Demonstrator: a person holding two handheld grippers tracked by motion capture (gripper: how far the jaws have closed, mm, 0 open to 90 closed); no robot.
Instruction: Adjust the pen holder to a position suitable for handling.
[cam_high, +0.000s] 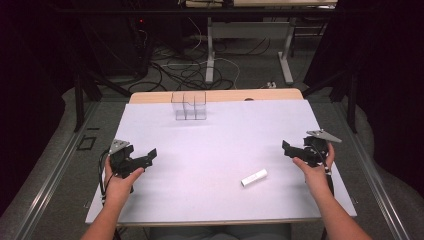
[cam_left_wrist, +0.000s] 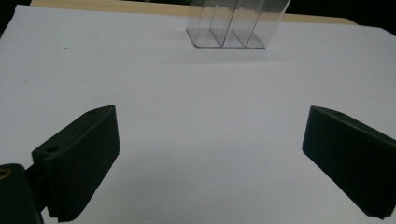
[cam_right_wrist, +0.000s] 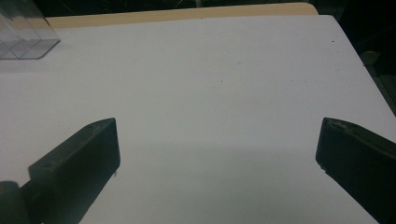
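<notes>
Left tool (cam_high: 145, 157), right tool (cam_high: 295, 150), wide open, empty

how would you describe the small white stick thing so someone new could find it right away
Start at the white table. Go to its near right part, just inward of the right gripper. There lies a short white cylinder, flat and slanted; unlike the clear divided box at the far edge, it is opaque and lies low.
</notes>
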